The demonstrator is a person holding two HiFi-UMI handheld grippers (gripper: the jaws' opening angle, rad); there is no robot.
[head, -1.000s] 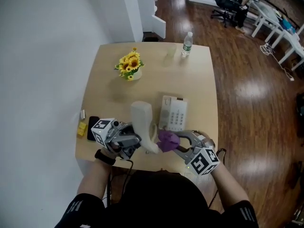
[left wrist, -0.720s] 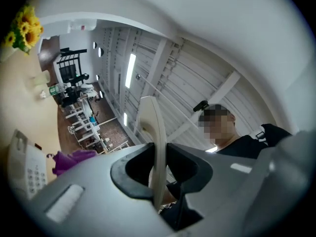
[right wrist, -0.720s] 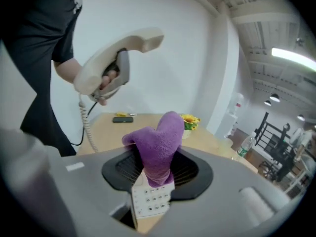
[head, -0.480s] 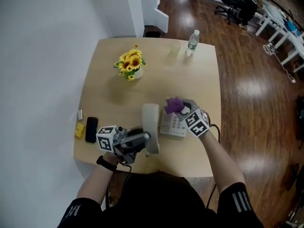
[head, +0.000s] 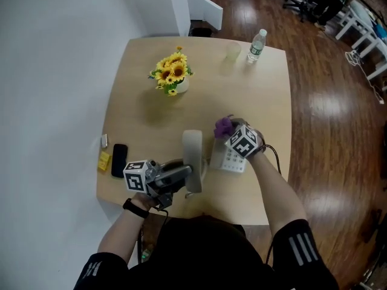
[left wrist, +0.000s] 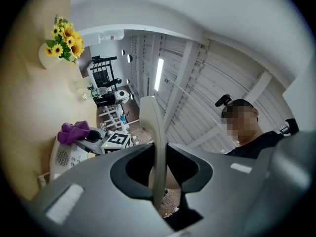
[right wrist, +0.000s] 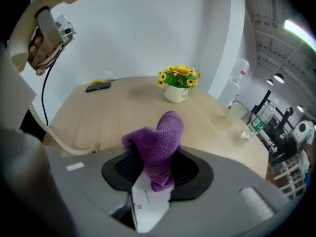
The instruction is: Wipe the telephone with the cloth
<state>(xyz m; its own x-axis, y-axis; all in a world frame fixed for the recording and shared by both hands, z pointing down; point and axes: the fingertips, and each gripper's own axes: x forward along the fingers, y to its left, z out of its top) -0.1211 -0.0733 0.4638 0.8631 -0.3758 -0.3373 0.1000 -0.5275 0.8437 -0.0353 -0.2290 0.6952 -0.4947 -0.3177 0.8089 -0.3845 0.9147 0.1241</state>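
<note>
The cream telephone base (head: 231, 161) lies on the wooden table (head: 145, 119) near its front edge. My right gripper (head: 227, 129) points down over the base's far end, shut on a bunched purple cloth (head: 224, 126) (right wrist: 158, 141); I cannot tell whether the cloth touches the base. My left gripper (head: 183, 175) is shut on the cream handset (head: 193, 157) (left wrist: 154, 142) and holds it lifted left of the base. A coiled cord (right wrist: 53, 136) trails from it. The left gripper view shows the cloth (left wrist: 73, 131) above the base (left wrist: 63, 157).
A vase of sunflowers (head: 172, 74) stands mid-table at the back. A water bottle (head: 257, 45) and a clear cup (head: 232, 52) are at the far right corner. A black phone (head: 119, 160) and a yellow item (head: 104, 161) lie by the left edge.
My right gripper has carried the cloth from the table's front edge away from me to above the telephone base. The left gripper has come down a little with the handset.
</note>
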